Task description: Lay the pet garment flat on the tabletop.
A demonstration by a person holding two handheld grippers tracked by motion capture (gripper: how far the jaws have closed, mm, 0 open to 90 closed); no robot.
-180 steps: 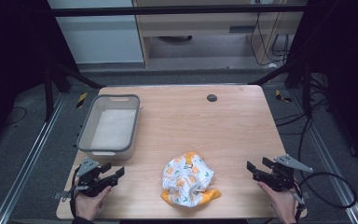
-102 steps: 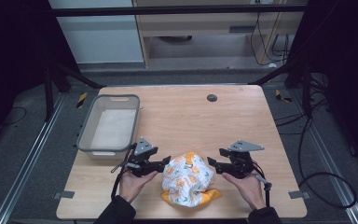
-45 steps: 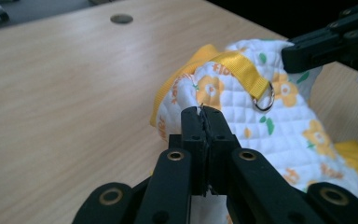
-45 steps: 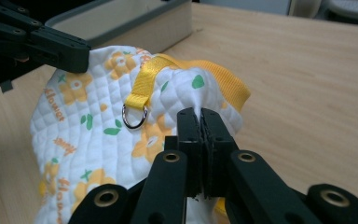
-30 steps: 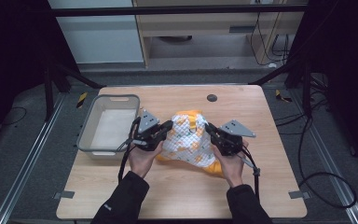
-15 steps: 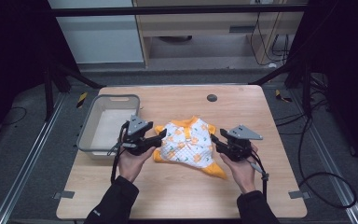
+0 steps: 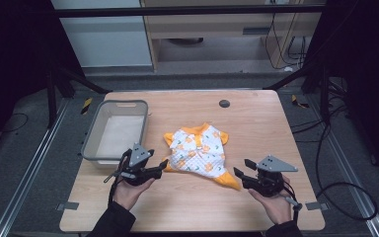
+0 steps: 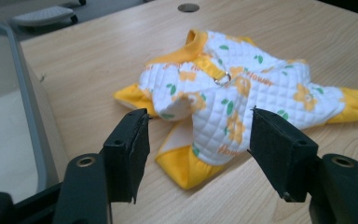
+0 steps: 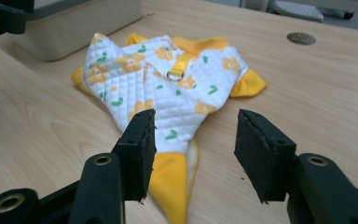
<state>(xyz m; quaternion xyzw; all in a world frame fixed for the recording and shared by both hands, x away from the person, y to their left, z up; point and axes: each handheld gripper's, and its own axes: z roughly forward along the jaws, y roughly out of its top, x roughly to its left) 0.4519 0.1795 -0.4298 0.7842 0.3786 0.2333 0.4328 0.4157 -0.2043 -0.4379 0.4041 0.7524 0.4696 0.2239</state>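
Quilted white baby clothing with orange flowers and yellow cuffs (image 7: 197, 153) lies spread flat on the wooden table (image 7: 256, 123), just right of the grey plastic bin (image 7: 116, 133). Left gripper (image 7: 164, 164) sits at its near-left cuff, right gripper (image 7: 242, 169) at its near-right cuff. Both sets of jaws have just been opening and now stand apart, gripping nothing, the cloth lying free beyond them.
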